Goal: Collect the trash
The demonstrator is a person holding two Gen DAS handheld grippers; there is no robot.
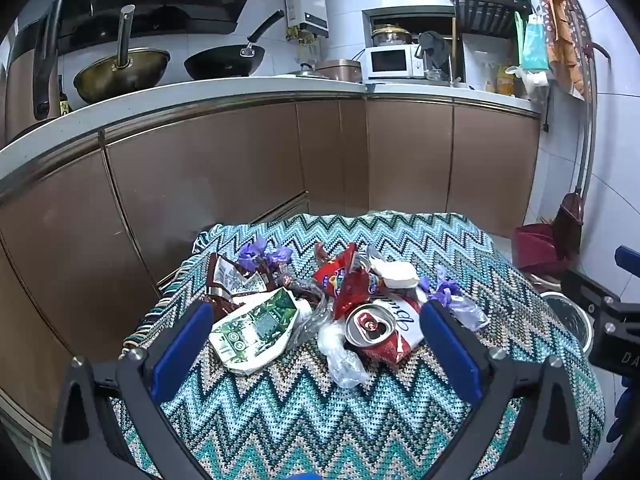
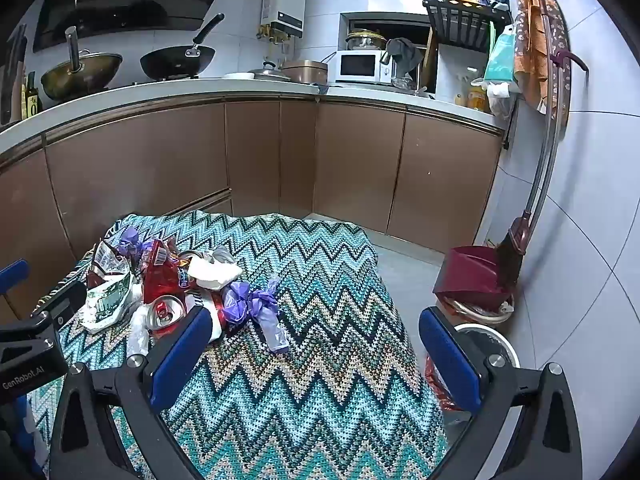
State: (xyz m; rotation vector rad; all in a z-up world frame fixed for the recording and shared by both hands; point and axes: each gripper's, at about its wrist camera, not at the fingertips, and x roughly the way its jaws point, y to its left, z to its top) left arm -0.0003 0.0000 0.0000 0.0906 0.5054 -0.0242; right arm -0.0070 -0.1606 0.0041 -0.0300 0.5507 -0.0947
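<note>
The trash sits heaped toward the far left part of the zigzag-knit cloth (image 1: 360, 420) that covers the worktop: a crushed red drink can (image 1: 370, 326) with its opened top facing the camera, a green-and-white carton (image 1: 256, 330) flattened just left of it, a red snack wrapper (image 1: 344, 280) behind the can, a dark brown wrapper (image 1: 228, 280) at the back left, a wad of white paper (image 1: 394, 272) behind and to the right, clear plastic film (image 1: 344, 364) in front of the can, and purple crumpled wrappers (image 2: 256, 304) trailing off the pile's right side. The left gripper (image 1: 316, 316) hangs just short of the heap, blue fingers (image 1: 182, 348) spread wide with carton and can framed between them, touching nothing. The right gripper (image 2: 316, 320) is spread wide too, over bare cloth right of the pile, holding nothing. On the floor to the right stand a lined round bin (image 2: 486, 344) and a maroon dustpan (image 2: 468, 276) with its broom; brown cabinets (image 2: 352, 160) run behind.
</note>
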